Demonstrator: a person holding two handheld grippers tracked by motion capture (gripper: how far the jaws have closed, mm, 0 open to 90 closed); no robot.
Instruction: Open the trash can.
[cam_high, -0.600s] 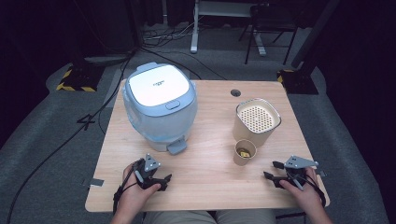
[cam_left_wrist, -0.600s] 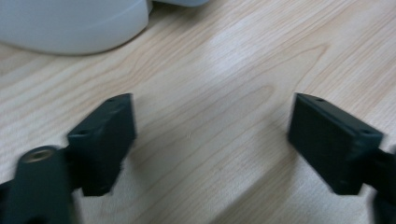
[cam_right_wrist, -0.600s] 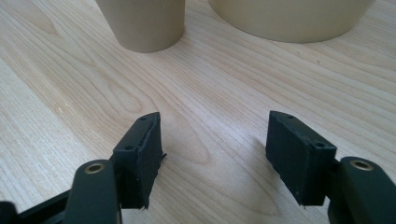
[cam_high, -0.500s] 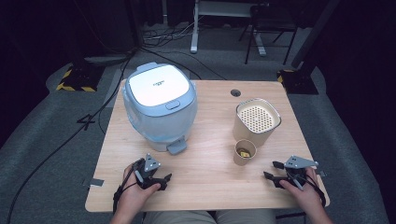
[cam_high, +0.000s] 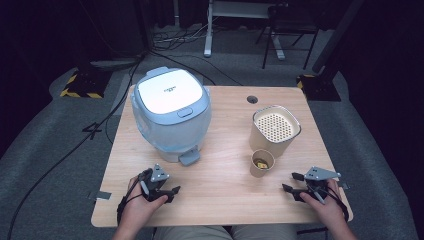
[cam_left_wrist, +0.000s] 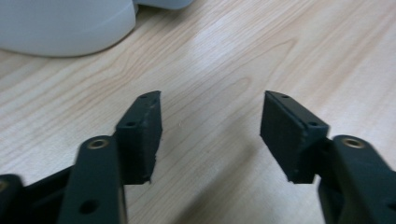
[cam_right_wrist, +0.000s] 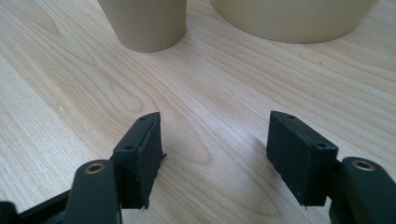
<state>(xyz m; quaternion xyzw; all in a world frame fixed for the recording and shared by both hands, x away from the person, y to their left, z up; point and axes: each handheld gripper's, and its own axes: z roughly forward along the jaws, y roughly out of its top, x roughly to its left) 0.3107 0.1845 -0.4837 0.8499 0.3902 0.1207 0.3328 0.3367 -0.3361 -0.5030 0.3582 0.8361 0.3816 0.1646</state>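
A pale blue rice cooker (cam_high: 171, 112) with a white lid stands shut at the table's left; its base (cam_left_wrist: 60, 25) fills the top left of the left gripper view. A beige pot with a perforated insert (cam_high: 275, 127) stands at the right, and a small paper cup (cam_high: 262, 162) holding something yellowish sits just in front of it. My left gripper (cam_high: 174, 192) rests near the front edge, jaws apart over bare wood (cam_left_wrist: 210, 126). My right gripper (cam_high: 291, 182) lies low at the front right, jaws apart and empty (cam_right_wrist: 215, 149), facing the cup (cam_right_wrist: 147, 23) and the pot (cam_right_wrist: 294, 18).
The wooden table (cam_high: 225, 200) has a round cable hole (cam_high: 252, 99) at the back. Cables run over the grey floor at the left, and chair and desk legs stand behind the table.
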